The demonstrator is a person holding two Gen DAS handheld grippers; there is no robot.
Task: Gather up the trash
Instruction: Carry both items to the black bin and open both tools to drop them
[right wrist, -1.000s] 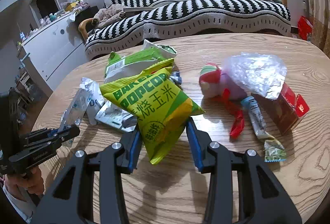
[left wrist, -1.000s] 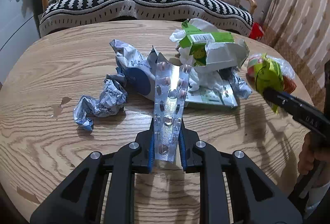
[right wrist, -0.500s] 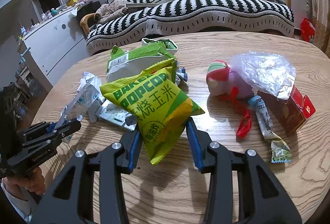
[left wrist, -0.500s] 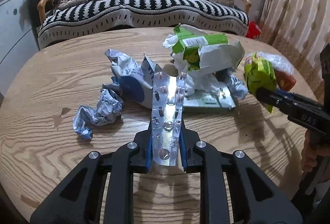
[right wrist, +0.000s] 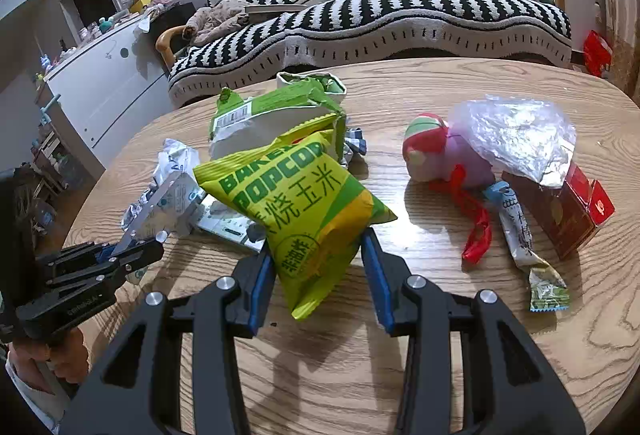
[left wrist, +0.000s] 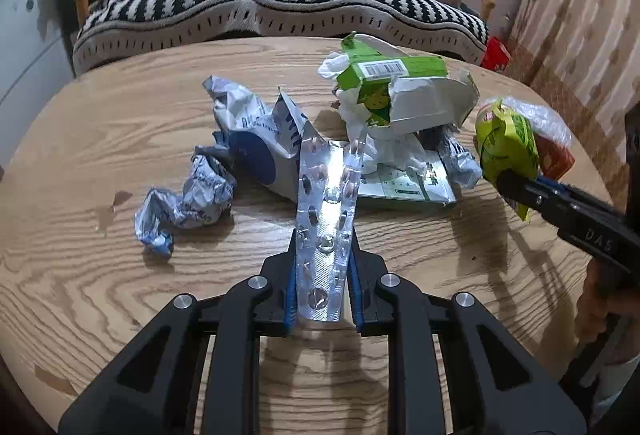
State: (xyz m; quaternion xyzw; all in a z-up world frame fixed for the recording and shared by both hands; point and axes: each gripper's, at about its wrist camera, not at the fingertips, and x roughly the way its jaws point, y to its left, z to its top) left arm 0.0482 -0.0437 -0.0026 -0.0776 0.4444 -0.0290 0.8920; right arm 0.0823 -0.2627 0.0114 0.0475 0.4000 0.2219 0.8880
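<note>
My left gripper [left wrist: 323, 267] is shut on a silver pill blister strip [left wrist: 326, 219], held up above the round wooden table [left wrist: 100, 139]. In the right wrist view that same left gripper [right wrist: 140, 247] shows at the far left with the pill blister strip [right wrist: 160, 207] sticking up from it. My right gripper [right wrist: 318, 267] is shut on a yellow-green popcorn bag [right wrist: 304, 211], lifted off the table. Seen from the left wrist, the right gripper [left wrist: 508, 183] comes in from the right edge with the popcorn bag [left wrist: 506, 151] in its jaws.
On the table lie a torn green-and-white carton [left wrist: 400, 95], crumpled blue-silver wrappers [left wrist: 188, 199], a flat leaflet [left wrist: 404, 183], a red box [right wrist: 572, 211], a clear plastic bag [right wrist: 516, 135], a pink-red toy [right wrist: 436, 155] and a sachet [right wrist: 524, 239]. A striped sofa [right wrist: 380, 3] stands behind.
Both grippers keep their grip and hold nearly still. In the left wrist view the popcorn bag and right gripper have drifted slightly left.
</note>
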